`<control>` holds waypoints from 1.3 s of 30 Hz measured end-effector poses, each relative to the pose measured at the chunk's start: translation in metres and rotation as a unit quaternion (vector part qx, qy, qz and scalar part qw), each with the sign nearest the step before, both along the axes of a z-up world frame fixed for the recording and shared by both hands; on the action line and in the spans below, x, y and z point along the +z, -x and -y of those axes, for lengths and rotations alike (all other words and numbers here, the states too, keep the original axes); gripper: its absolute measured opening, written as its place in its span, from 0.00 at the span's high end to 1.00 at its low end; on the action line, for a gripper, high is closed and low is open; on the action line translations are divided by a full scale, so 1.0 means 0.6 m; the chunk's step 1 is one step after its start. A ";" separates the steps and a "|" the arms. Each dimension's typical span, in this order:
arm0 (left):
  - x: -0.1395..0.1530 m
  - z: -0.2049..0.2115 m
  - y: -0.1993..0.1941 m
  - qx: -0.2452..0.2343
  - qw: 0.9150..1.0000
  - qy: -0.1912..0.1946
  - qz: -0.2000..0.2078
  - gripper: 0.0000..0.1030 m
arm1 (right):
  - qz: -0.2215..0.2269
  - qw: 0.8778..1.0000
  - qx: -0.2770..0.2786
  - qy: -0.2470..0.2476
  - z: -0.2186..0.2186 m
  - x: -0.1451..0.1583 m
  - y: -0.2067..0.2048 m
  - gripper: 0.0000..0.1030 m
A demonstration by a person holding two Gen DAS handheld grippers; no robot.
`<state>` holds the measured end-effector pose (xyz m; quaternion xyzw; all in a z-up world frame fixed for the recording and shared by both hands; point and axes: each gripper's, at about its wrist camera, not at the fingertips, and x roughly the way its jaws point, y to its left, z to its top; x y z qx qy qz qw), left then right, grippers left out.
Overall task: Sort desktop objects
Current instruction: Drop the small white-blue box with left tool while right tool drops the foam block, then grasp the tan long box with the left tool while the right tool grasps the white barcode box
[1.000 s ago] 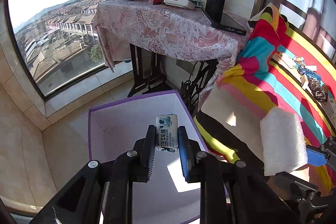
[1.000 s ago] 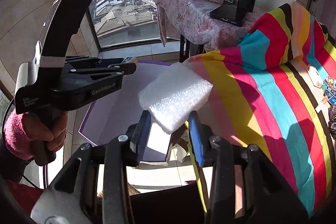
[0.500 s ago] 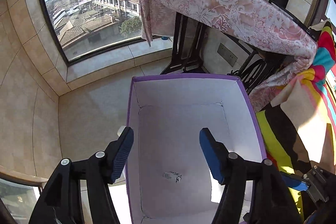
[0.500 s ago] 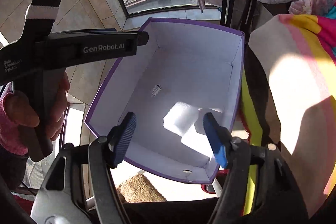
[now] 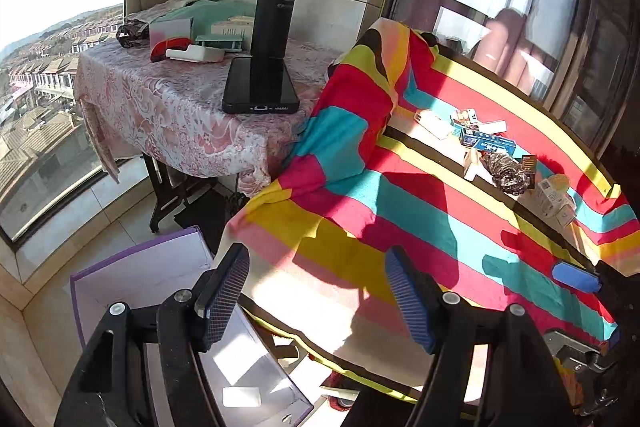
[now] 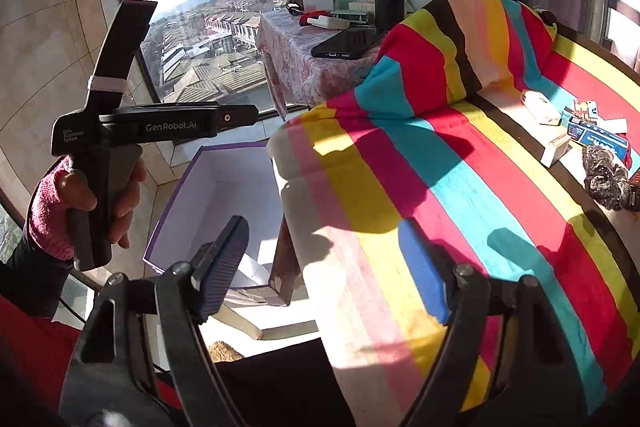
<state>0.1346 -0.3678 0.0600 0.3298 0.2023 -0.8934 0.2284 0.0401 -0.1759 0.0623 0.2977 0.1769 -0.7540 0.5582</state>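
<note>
Both jaws opening, nothing between; right gripper view alone shows left hand and "GenRobot.AI"; left gripper view doesn't.

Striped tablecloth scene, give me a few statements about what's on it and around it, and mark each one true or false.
1. The black flask stands upright on the black phone. True.
2. The purple-rimmed box sits on top of the striped tablecloth. False: it sits lower down, on the floor beside the table's edge.
3. The left gripper holds a small packet. False: nothing is between its jaws, which are opening.
4. Small boxes and a dark crumpled wrapper lie on the far part of the striped cloth. True.
5. The right gripper is clamped on white foam. False: it is empty, its jaws opening.
</note>
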 end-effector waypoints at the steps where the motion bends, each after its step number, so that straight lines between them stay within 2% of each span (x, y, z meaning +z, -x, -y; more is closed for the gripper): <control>1: 0.003 -0.024 0.039 -0.031 0.999 -0.008 -0.002 0.31 | -0.006 0.999 -0.044 0.000 -0.018 0.006 0.034 0.16; 3: -0.006 -0.072 0.115 -0.080 0.997 -0.014 -0.004 0.31 | 0.000 0.993 -0.122 -0.004 -0.051 0.005 0.112 0.15; 5: -0.018 -0.107 0.198 -0.113 0.994 0.009 0.011 0.31 | 0.017 0.980 -0.197 -0.009 -0.108 0.003 0.189 0.15; 8: -0.039 -0.128 0.315 -0.145 0.989 0.026 0.032 0.31 | 0.016 0.963 -0.269 -0.020 -0.173 -0.010 0.278 0.15; 12: -0.071 -0.113 0.445 -0.154 0.986 0.010 0.066 0.31 | 0.025 0.950 -0.309 -0.032 -0.213 -0.041 0.392 0.15; 14: -0.085 -0.106 0.490 -0.156 0.984 0.015 0.080 0.31 | 0.033 0.944 -0.325 -0.035 -0.217 -0.056 0.439 0.15; 17: -0.113 -0.099 0.540 -0.152 0.983 0.016 0.104 0.31 | 0.040 0.942 -0.331 -0.041 -0.211 -0.081 0.495 0.15; 18: -0.121 -0.097 0.552 -0.150 0.982 0.010 0.110 0.31 | 0.038 0.941 -0.333 -0.049 -0.206 -0.090 0.508 0.15; 20: -0.120 -0.102 0.563 -0.146 0.983 0.033 0.103 0.31 | 0.035 0.939 -0.335 -0.063 -0.196 -0.102 0.530 0.17; 23: -0.123 -0.100 0.585 -0.152 0.982 0.023 0.106 0.31 | 0.026 0.941 -0.327 -0.077 -0.181 -0.108 0.549 0.18; 25: -0.125 -0.103 0.594 -0.150 0.982 0.034 0.109 0.32 | 0.017 0.941 -0.327 -0.085 -0.175 -0.112 0.556 0.19; 27: -0.125 -0.108 0.594 -0.149 0.982 0.048 0.109 0.47 | 0.011 0.940 -0.328 -0.091 -0.172 -0.114 0.559 0.22; 28: -0.124 -0.113 0.593 -0.149 0.981 0.063 0.111 0.70 | 0.003 0.940 -0.329 -0.094 -0.171 -0.114 0.557 0.27; 29: -0.122 -0.120 0.593 -0.157 0.979 0.067 0.111 0.84 | -0.007 0.938 -0.331 -0.100 -0.170 -0.114 0.554 0.41; 31: -0.120 -0.133 0.589 -0.168 0.977 0.067 0.115 0.85 | -0.013 0.938 -0.329 -0.111 -0.169 -0.114 0.544 0.59; 33: -0.114 -0.148 0.574 -0.172 0.977 0.072 0.107 0.85 | -0.016 0.940 -0.327 -0.099 -0.180 -0.108 0.521 0.59; 35: -0.104 -0.168 0.554 -0.170 0.976 0.095 0.099 0.85 | -0.029 0.936 -0.337 -0.097 -0.191 -0.100 0.494 0.59; 39: -0.082 -0.197 0.517 -0.172 0.978 0.093 0.075 0.85 | -0.022 0.930 -0.355 -0.096 -0.222 -0.088 0.448 0.59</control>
